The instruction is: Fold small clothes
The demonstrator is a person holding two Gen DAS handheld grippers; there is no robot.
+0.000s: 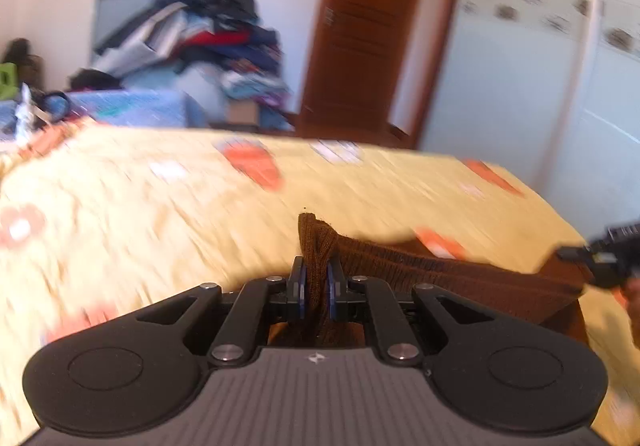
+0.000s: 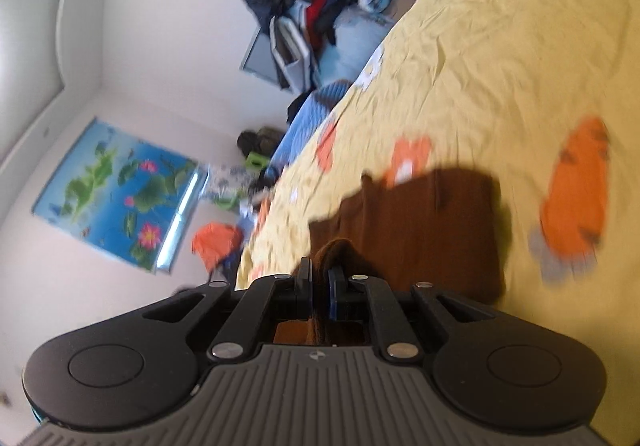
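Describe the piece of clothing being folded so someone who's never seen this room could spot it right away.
Find the bed with the yellow sheet printed with orange and white flowers. Over its near part hangs a brown knitted garment, pinched at one edge by the left tongs and at another by the right tongs. It is the only plain dark brown thing on the sheet, unlike the multicoloured clothes pile by the wall.

Brown ribbed knit garment [image 1: 440, 270], soft creased yellow cotton bedsheet [image 2: 500, 46], matt black plastic left gripper [image 1: 316, 278], glossy wooden door [image 1: 360, 46]
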